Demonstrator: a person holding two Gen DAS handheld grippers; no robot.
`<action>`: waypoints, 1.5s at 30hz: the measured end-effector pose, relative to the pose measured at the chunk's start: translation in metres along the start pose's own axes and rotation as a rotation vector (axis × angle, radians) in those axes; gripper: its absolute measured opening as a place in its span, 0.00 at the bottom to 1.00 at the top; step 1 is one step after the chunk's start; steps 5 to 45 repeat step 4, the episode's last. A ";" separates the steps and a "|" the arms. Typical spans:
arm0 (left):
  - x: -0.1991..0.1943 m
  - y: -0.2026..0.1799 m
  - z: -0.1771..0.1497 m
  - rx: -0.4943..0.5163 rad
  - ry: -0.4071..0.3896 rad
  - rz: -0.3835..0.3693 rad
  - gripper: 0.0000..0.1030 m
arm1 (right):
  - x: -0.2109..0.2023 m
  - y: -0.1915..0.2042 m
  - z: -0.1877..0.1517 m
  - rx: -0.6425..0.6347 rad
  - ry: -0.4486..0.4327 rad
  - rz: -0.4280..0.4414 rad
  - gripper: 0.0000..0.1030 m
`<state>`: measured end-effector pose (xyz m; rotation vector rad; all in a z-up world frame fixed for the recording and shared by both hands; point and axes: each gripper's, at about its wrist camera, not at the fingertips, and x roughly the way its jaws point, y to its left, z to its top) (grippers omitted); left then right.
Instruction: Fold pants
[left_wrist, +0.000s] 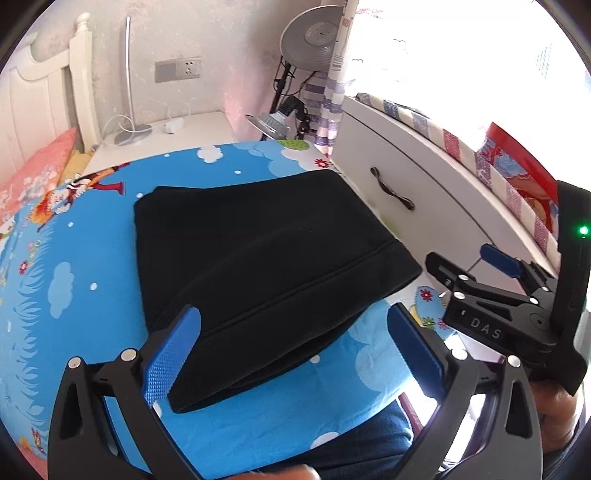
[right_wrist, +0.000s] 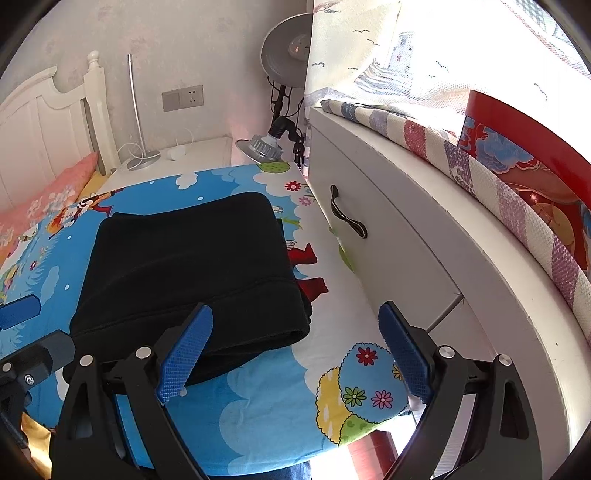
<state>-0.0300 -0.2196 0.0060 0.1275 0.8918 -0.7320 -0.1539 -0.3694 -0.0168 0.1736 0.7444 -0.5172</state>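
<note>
The black pants (left_wrist: 258, 266) lie folded into a thick rectangle on the blue cartoon-print sheet (left_wrist: 92, 295). My left gripper (left_wrist: 295, 332) hovers over the near edge of the pants, its blue pads (left_wrist: 173, 354) spread wide and gripping nothing. My right gripper (right_wrist: 295, 332) is open too, held above the sheet (right_wrist: 258, 406) just right of the pants' (right_wrist: 192, 266) near corner. Its left pad (right_wrist: 184, 354) overlaps that corner in the picture. Each view catches the other tool: the right gripper (left_wrist: 469, 258) at the right edge, the left gripper (right_wrist: 22, 332) at the left edge.
A white cabinet (right_wrist: 388, 258) with a dark drawer handle (right_wrist: 347, 218) runs along the right of the sheet. On it sit a patterned cloth and a red box (right_wrist: 517, 147). Behind are a nightstand (left_wrist: 166, 133), a grey lamp (left_wrist: 310, 40), a white headboard and a pink pillow (left_wrist: 37, 173).
</note>
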 end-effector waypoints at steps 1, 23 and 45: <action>-0.001 0.003 0.000 -0.007 -0.005 -0.011 0.98 | 0.000 0.000 0.000 0.006 -0.004 0.010 0.85; -0.015 0.027 0.002 -0.049 -0.057 0.006 0.98 | -0.001 0.001 -0.003 0.026 -0.032 0.044 0.85; -0.015 0.027 0.002 -0.049 -0.057 0.006 0.98 | -0.001 0.001 -0.003 0.026 -0.032 0.044 0.85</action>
